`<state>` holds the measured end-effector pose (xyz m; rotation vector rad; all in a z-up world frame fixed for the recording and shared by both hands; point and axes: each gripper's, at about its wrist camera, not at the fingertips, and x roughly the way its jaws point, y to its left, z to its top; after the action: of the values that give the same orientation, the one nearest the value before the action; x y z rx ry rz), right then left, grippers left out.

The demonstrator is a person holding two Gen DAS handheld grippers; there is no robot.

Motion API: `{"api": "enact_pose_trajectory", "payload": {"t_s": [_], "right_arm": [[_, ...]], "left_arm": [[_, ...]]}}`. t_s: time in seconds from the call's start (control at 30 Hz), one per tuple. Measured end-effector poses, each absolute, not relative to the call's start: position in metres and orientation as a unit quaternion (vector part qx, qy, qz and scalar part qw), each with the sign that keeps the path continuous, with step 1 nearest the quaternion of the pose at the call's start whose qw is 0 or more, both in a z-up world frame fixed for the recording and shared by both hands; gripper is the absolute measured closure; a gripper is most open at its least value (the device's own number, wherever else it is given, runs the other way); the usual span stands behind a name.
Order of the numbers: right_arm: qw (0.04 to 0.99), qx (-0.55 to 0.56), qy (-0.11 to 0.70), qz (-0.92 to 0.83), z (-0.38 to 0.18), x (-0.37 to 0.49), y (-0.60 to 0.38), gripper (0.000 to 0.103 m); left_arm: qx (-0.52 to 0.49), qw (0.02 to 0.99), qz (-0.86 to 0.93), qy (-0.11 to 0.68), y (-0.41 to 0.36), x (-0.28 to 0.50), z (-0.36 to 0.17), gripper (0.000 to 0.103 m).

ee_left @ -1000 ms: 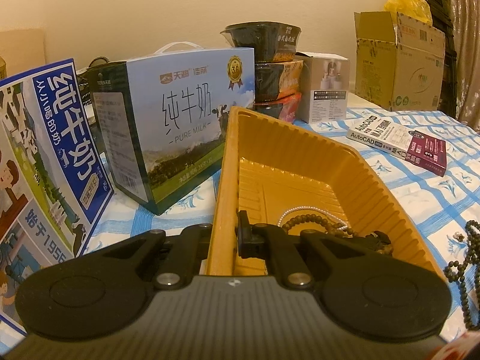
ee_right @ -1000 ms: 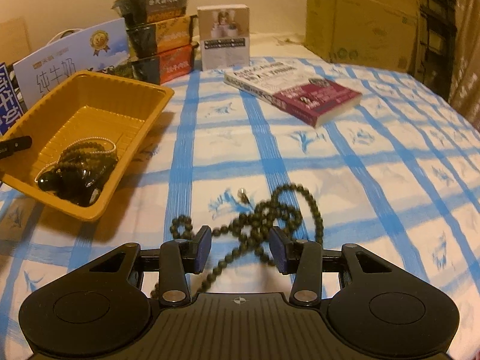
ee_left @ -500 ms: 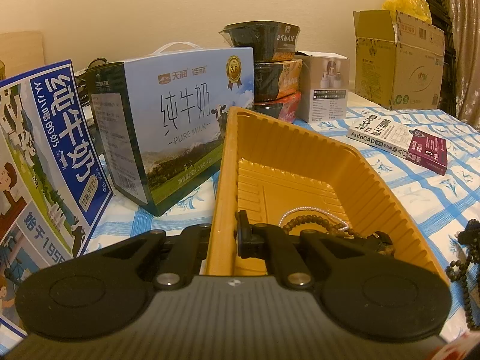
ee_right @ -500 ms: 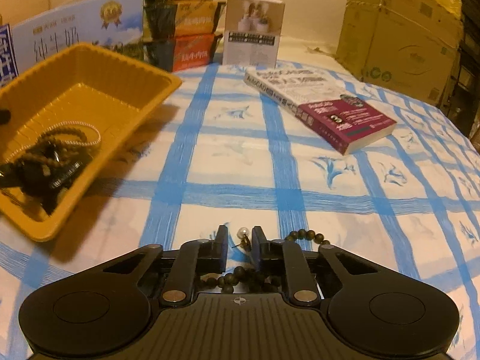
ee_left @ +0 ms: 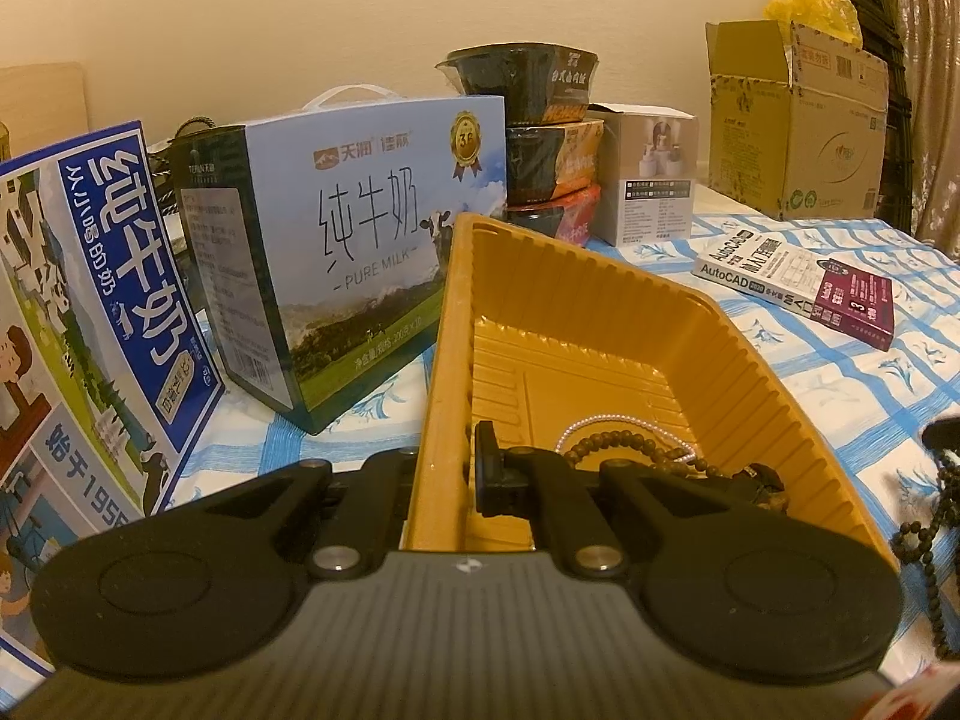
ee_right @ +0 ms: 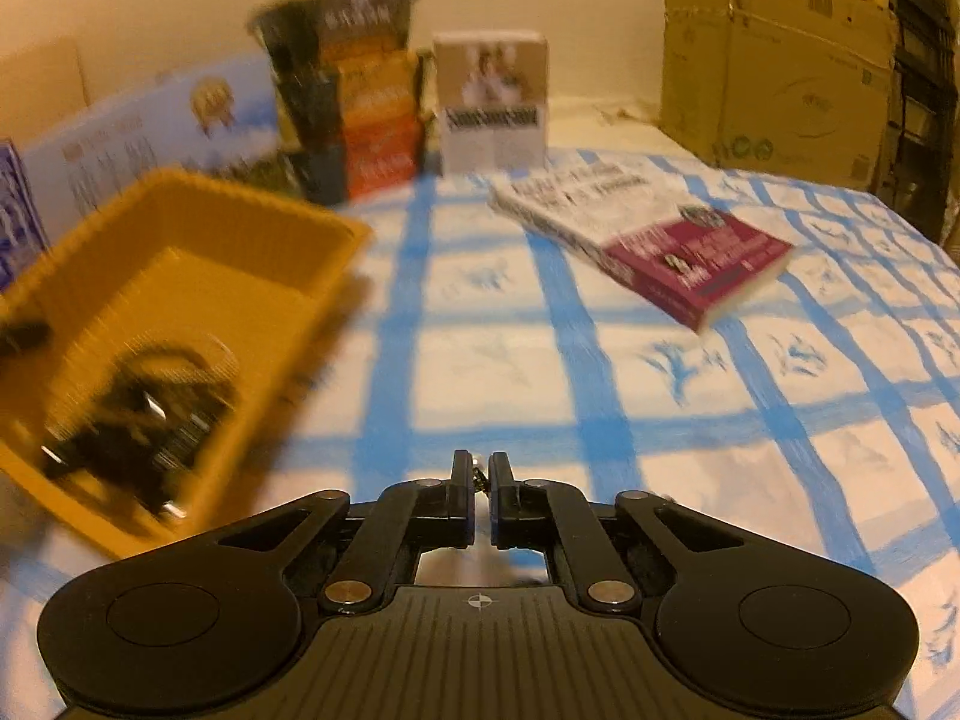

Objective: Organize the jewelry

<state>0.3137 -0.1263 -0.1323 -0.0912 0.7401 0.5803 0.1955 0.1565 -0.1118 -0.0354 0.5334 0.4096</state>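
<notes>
Blur smears tray point(ee_right: 180, 276); right gripper point(ee_right: 478, 476) pinches half-hidden necklace point(ee_right: 479, 477).

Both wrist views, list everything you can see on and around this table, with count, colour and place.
Tray: one, yellow, left part of the table.
Bead strings in the tray: at least two, one dark, one pale, near end of the tray.
Bead string: one, dark, hanging just right of the tray.
Milk cartons: two, blue and white, left of the tray.
Food bowls: three, black, orange and red, stacked behind the tray.
Small box: one, white, beside the stack.
Book: one, white and maroon, flat on the tablecloth.
Cardboard box: one, brown, far right.
Tablecloth: one, white with blue checks.
Left hand-held gripper: black, clamped on the tray's wall.
Right hand-held gripper: black, pinching the hanging bead string.
</notes>
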Motion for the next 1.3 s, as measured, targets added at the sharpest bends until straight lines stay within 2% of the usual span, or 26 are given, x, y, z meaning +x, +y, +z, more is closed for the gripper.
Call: {"api": "enact_pose_trajectory", "payload": {"t_s": [0.3,0.6,0.87,0.93,1.03,1.13,1.3], "right_arm": [[0.858,0.016,0.324,0.398,-0.088,0.281,-0.065,0.099],[0.829,0.027,0.345,0.440,-0.097,0.283,-0.004,0.099],[0.819,0.071,0.351,0.447,-0.099,0.291,0.006,0.097],[0.820,0.089,0.347,0.446,-0.094,0.294,0.000,0.095],[0.830,0.097,0.340,0.432,-0.087,0.296,-0.013,0.082],[0.839,0.108,0.340,0.412,-0.084,0.297,-0.036,0.074],[0.856,0.103,0.359,0.358,-0.090,0.290,-0.081,0.066]], "left_arm": [[-0.017,0.945,0.199,0.259,0.154,0.192,-0.111,0.100],[-0.013,0.945,0.200,0.257,0.152,0.192,-0.109,0.100],[-0.015,0.945,0.201,0.257,0.152,0.193,-0.108,0.100],[-0.015,0.945,0.201,0.257,0.151,0.193,-0.108,0.100],[-0.016,0.945,0.202,0.258,0.151,0.193,-0.107,0.100],[-0.016,0.945,0.202,0.258,0.151,0.194,-0.107,0.100],[-0.016,0.944,0.204,0.258,0.151,0.194,-0.107,0.100]]}}
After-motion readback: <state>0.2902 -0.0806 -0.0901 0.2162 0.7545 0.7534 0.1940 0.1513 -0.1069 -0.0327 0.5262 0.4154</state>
